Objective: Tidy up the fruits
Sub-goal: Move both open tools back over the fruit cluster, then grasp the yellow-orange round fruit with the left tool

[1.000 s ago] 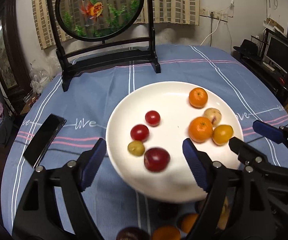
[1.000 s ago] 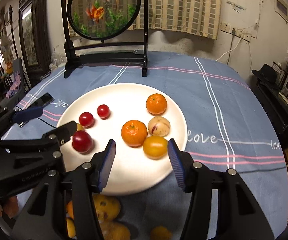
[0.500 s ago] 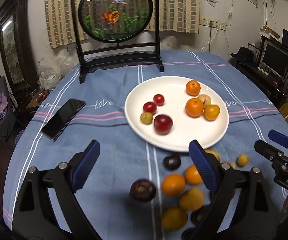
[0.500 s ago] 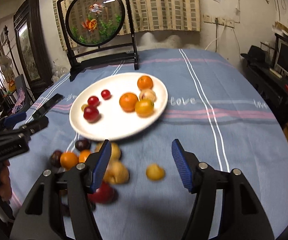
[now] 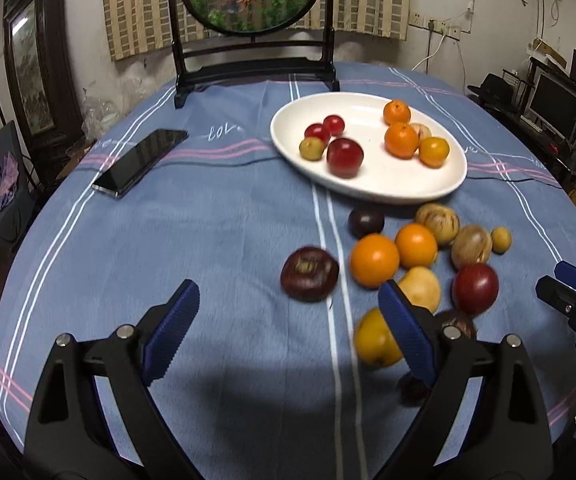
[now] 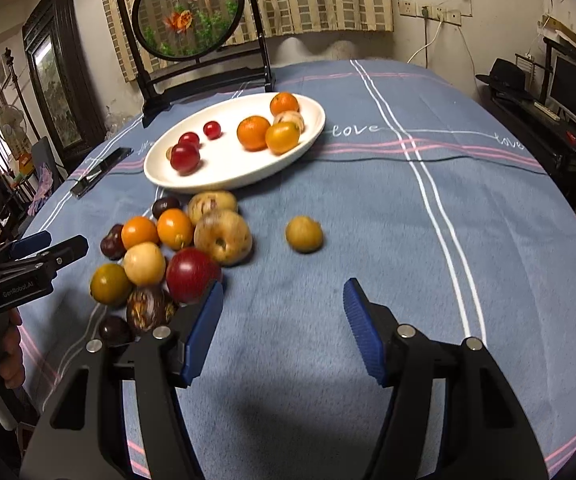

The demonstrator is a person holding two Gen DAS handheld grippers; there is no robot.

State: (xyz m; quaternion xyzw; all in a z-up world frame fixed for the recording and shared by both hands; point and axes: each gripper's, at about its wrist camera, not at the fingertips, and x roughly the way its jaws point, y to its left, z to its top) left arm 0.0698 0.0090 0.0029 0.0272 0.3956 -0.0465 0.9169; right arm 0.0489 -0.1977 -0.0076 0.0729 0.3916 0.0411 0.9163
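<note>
Left gripper [image 5: 289, 328] wide open, just opened more, holding nothing; dark purple fruit [image 5: 309, 279] just ahead. Right gripper [image 6: 284, 320] half open, also just opened more, holding nothing; red fruit [image 6: 192, 274] by its left finger. White plate [image 6: 228, 176] farther ahead.

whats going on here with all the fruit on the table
A person is sorting fruit with two handheld gripper tools. Eight pieces already sit on the white plate, red ones on one side and orange ones on the other. A loose pile of fruit lies on the blue tablecloth in front of the plate. The left tool and right tool are both open and empty above the cloth near the pile.
</note>
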